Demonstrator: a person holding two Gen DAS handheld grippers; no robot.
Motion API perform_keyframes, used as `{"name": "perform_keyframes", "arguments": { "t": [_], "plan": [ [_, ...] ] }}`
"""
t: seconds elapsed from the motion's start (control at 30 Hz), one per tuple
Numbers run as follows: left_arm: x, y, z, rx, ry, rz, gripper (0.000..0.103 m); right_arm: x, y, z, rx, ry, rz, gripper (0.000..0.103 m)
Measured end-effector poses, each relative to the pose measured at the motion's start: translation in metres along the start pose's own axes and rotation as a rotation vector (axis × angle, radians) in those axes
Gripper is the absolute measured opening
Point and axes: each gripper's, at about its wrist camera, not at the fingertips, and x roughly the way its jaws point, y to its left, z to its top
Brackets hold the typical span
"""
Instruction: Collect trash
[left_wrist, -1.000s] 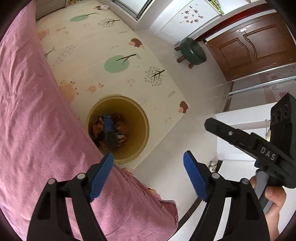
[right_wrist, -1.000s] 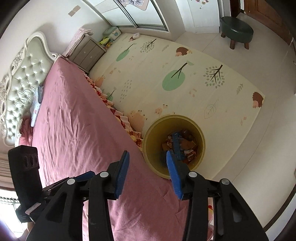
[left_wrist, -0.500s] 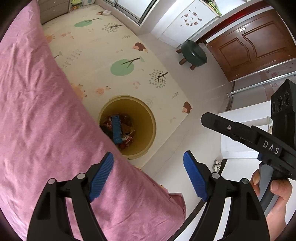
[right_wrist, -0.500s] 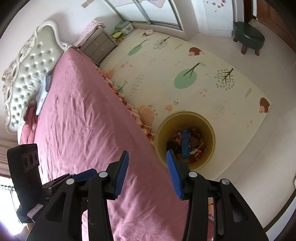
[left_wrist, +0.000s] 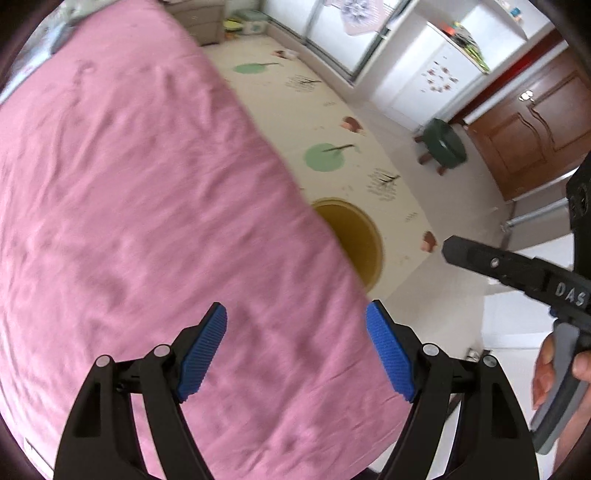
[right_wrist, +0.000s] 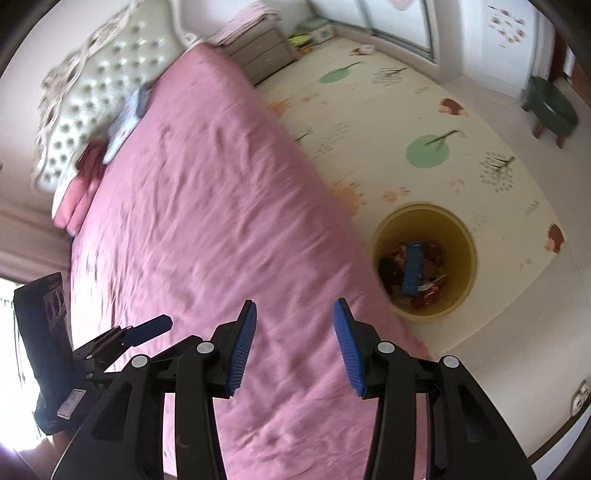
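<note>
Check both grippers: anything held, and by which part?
Nothing held. Left gripper and right gripper are both open and empty above the pink bedspread.

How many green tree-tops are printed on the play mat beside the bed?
2 show. One green tree-top lies mid-mat, near the yellow bin; the other lies farther off, toward the window. The bed may hide more.

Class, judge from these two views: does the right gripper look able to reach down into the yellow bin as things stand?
Probably yes. The right gripper is open and empty above the pink bed, and the yellow bin stands uncovered on the floor mat beside the bed, with nothing between.
</note>
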Motion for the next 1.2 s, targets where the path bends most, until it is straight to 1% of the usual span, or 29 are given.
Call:
{"name": "perform_keyframes", "arguments": {
  "t": [0.07, 0.1, 0.3, 0.43, 0.5, 0.63, 0.8, 0.93, 1.03, 1.1, 1.17, 1.2],
  "plan": [
    [-0.013, 0.014, -0.016, -0.019, -0.009, 0.022, 0.079, 0.002, 0.021, -0.009, -0.035, 0.011, 0.012, 0.045],
    [-0.019, 0.023, -0.024, -0.033, -0.012, 0.032, 0.082, 0.002, 0.030, -0.013, -0.047, 0.015, 0.015, 0.046],
    [-0.052, 0.063, -0.072, -0.120, -0.031, 0.067, 0.084, 0.013, 0.088, -0.044, -0.147, 0.063, 0.032, 0.049],
    [-0.069, 0.083, -0.100, -0.175, -0.044, 0.089, 0.087, 0.017, 0.121, -0.066, -0.196, 0.087, 0.035, 0.056],
    [-0.079, 0.090, -0.112, -0.201, -0.063, 0.117, 0.089, 0.017, 0.134, -0.074, -0.215, 0.092, 0.039, 0.058],
    [-0.092, 0.105, -0.132, -0.259, -0.078, 0.112, 0.089, 0.017, 0.151, -0.086, -0.237, 0.095, 0.046, 0.059],
    [-0.106, 0.114, -0.143, -0.279, -0.106, 0.128, 0.089, 0.015, 0.164, -0.095, -0.257, 0.095, 0.040, 0.059],
    [-0.124, 0.118, -0.147, -0.299, -0.145, 0.137, 0.089, 0.009, 0.175, -0.099, -0.265, 0.091, 0.036, 0.059],
    [-0.139, 0.117, -0.150, -0.301, -0.183, 0.156, 0.089, -0.001, 0.188, -0.103, -0.288, 0.070, 0.039, 0.060],
    [-0.152, 0.117, -0.151, -0.308, -0.218, 0.174, 0.089, -0.011, 0.198, -0.105, -0.308, 0.043, 0.038, 0.063],
    [-0.169, 0.118, -0.153, -0.323, -0.268, 0.191, 0.089, -0.022, 0.204, -0.106, -0.314, 0.015, 0.045, 0.070],
    [-0.176, 0.119, -0.154, -0.330, -0.291, 0.205, 0.090, -0.027, 0.208, -0.107, -0.315, 0.000, 0.054, 0.072]
  ]
}}
